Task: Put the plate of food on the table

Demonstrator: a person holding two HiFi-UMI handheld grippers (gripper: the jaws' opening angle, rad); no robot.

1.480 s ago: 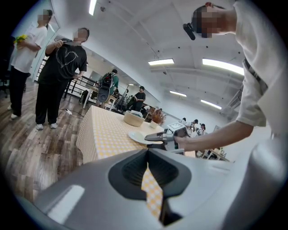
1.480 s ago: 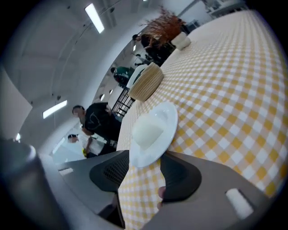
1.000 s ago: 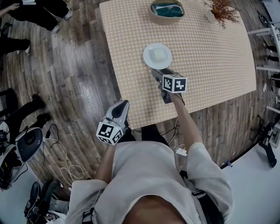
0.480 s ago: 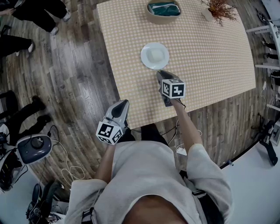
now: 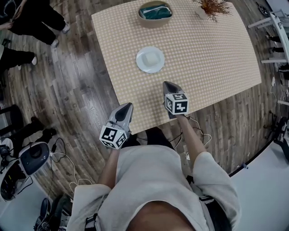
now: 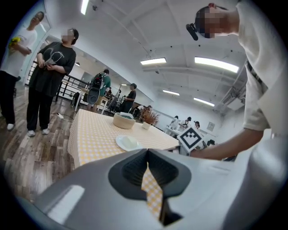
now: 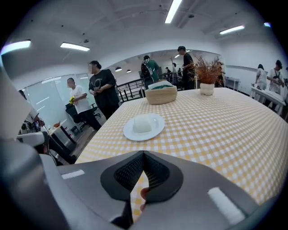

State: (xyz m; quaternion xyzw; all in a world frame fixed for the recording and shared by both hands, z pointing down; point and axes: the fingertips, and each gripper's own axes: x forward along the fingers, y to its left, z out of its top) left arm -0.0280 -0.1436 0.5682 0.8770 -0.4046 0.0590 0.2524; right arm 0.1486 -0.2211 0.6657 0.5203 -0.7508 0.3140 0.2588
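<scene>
A white plate (image 5: 150, 59) with a pale block of food stands on the checked table (image 5: 203, 58), left of its middle. In the right gripper view the plate (image 7: 144, 127) lies a short way ahead of my right gripper (image 7: 143, 153), which is shut with nothing between its jaws. From the head view the right gripper (image 5: 168, 84) hovers over the table's near part, clear of the plate. My left gripper (image 5: 128, 104) hangs beyond the table's near edge, over the floor, also shut and empty. The left gripper view has the plate (image 6: 129, 143) farther off, past the left gripper (image 6: 146, 151).
A woven basket (image 5: 155, 12) with teal cloth and a vase of dried twigs (image 5: 210, 8) stand at the table's far edge. People (image 5: 27, 22) stand on the wooden floor to the left. Cables (image 5: 67, 167) and equipment lie near my feet.
My right gripper has let go of the plate, drawn back toward me and closed its jaws. The plate stays on the table. The left gripper has kept its place.
</scene>
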